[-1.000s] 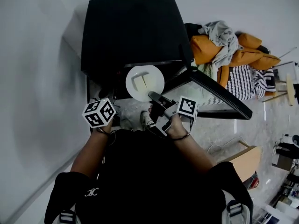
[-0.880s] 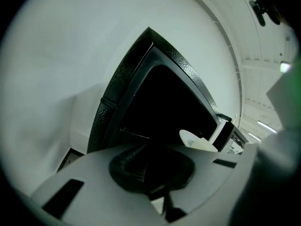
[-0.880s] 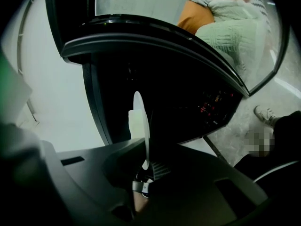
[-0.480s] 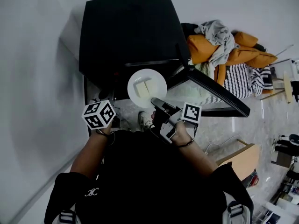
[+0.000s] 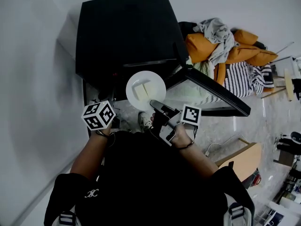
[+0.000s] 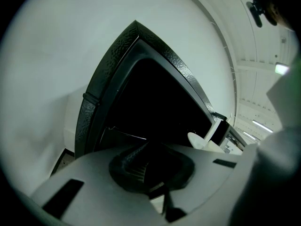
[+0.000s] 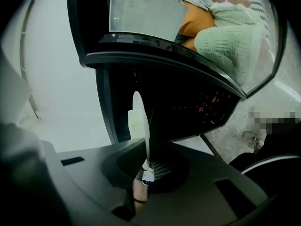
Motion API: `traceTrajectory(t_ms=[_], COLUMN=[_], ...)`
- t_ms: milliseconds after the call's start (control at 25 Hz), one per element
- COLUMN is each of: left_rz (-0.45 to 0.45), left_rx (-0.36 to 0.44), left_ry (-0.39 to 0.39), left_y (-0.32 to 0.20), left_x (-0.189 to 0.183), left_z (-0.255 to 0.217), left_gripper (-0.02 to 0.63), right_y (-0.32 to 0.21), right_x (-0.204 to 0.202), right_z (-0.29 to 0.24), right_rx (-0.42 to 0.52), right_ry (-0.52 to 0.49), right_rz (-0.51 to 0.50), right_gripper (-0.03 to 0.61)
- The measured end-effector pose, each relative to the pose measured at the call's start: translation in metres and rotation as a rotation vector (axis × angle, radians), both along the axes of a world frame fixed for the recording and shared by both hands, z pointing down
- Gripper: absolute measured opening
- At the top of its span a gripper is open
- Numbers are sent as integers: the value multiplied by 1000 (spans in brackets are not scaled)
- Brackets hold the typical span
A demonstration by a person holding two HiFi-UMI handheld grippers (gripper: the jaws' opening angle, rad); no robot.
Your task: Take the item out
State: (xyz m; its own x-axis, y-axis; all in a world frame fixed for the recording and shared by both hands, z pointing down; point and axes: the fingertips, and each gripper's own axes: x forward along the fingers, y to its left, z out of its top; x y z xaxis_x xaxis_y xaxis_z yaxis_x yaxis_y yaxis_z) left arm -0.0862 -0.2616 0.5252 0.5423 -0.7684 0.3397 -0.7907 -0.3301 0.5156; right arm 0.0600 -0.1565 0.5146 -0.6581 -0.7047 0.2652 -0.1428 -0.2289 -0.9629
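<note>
Pinching the stiff, breakable plate [image 5: 155, 81] at its rim, your right claw [image 5: 155, 103] is clamped tight; your left claw [image 6: 157, 187] is closed, empty. Carry it level.

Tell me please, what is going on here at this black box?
A person works with a gripper in each hand at a black oven whose door stands open. The right gripper is shut on the rim of a white plate with two pale slices, held at the oven's opening. The left gripper holds nothing.
</note>
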Motion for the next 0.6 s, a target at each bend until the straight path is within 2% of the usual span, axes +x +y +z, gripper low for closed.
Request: traceTrajectory(t_ms=[600], left_rz=[-6], left_rx=[-26], left_ry=[0], left_y=[6], left_x=[1], left_z=[7], left_gripper=[8], right_y=[0], right_x=[-1], right_z=[1], right_rx=[10], right_ry=[13], right_rz=[-23], right_gripper=[21])
